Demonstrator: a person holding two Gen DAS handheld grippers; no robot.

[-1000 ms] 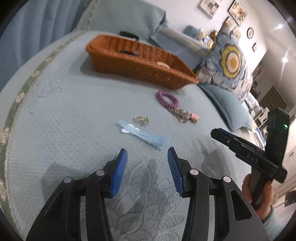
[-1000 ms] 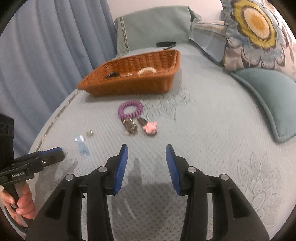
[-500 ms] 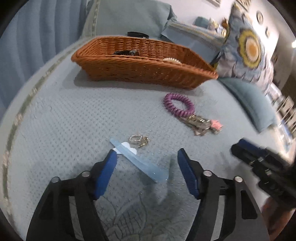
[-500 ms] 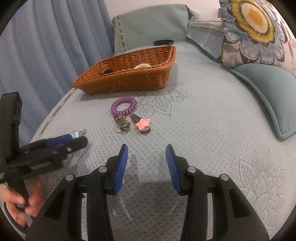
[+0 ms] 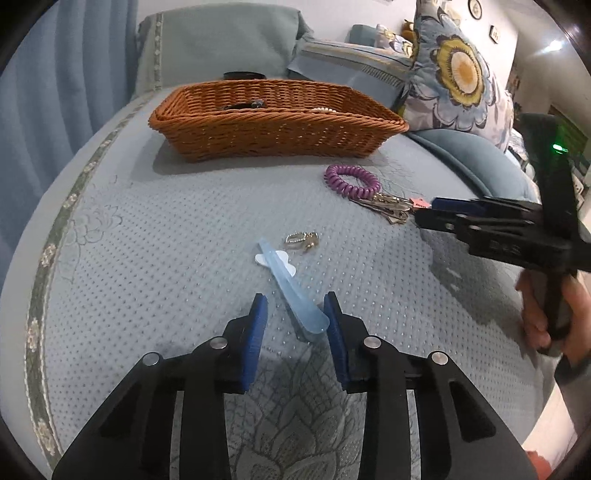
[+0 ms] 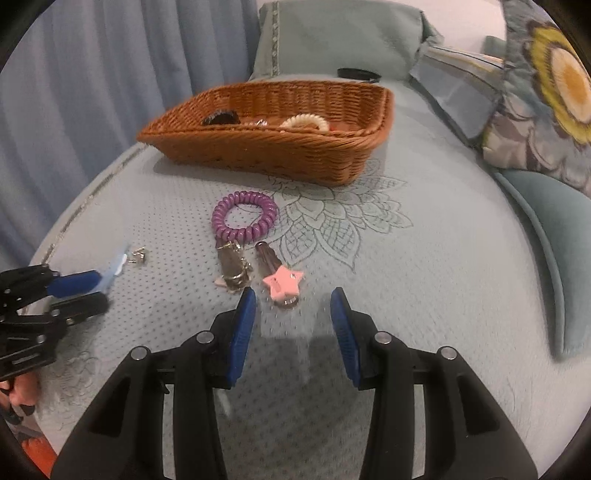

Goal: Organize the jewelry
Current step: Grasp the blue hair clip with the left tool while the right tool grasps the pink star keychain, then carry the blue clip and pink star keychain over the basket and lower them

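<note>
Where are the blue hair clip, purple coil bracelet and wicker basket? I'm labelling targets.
blue hair clip (image 5: 295, 291), left wrist view, mid-body.
purple coil bracelet (image 6: 244, 233), right wrist view, near coils.
wicker basket (image 5: 273, 137), left wrist view, front wall.

A pale blue quilted bed (image 5: 155, 236) carries a wicker basket (image 5: 273, 122), purple coil bracelet (image 5: 351, 181), hair clips (image 6: 258, 269), blue clip (image 5: 291, 288), earrings (image 5: 301, 239) and cushions (image 5: 480, 162).

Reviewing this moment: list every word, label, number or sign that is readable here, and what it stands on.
Nothing reads clearly.
Raised marking on the side of the right claw: blurred, unreadable.
Pale label on the body of the left claw, whose jaws are closing with the blue hair clip between them: too small.
Dark marks on the pink star charm: too small.
Wall clock: too small.
</note>
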